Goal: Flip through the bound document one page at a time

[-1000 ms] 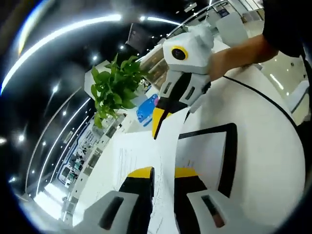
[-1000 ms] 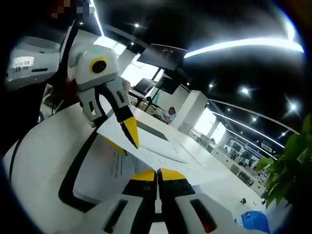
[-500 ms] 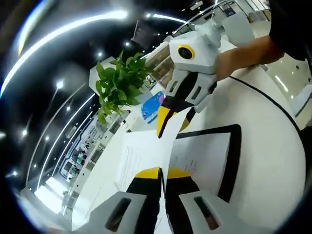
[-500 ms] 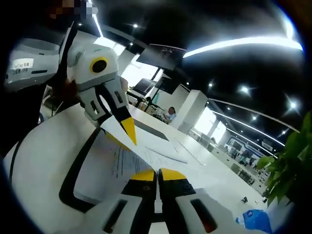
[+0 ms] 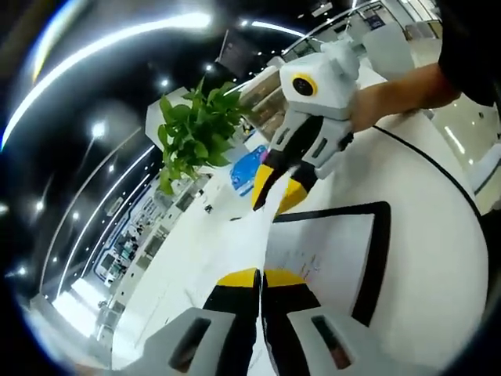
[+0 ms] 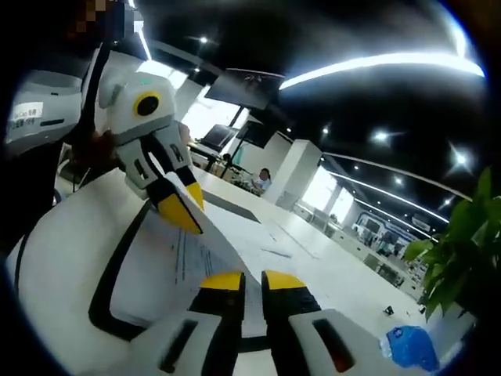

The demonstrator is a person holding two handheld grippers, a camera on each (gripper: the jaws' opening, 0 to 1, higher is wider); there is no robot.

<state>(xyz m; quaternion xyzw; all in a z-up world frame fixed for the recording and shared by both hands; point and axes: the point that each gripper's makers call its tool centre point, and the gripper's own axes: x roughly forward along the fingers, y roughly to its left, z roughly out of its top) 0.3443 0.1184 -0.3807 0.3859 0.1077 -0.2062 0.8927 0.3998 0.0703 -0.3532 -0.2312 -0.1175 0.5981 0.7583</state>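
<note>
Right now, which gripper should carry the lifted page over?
Left. The left gripper is shut on the edge of the lifted page, so it can probably swing it across. The right gripper has its jaws apart.

page text blurred | blue packet label unreadable

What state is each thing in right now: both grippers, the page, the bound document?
Left gripper: jaws shut on the lifted page.
Right gripper: jaws slightly apart, open, the page edge between them.
Page: lifted off the stack, standing on edge between the two grippers.
Bound document: open, lying flat on the white table, printed page facing up.
Potted plant: upright.
</note>
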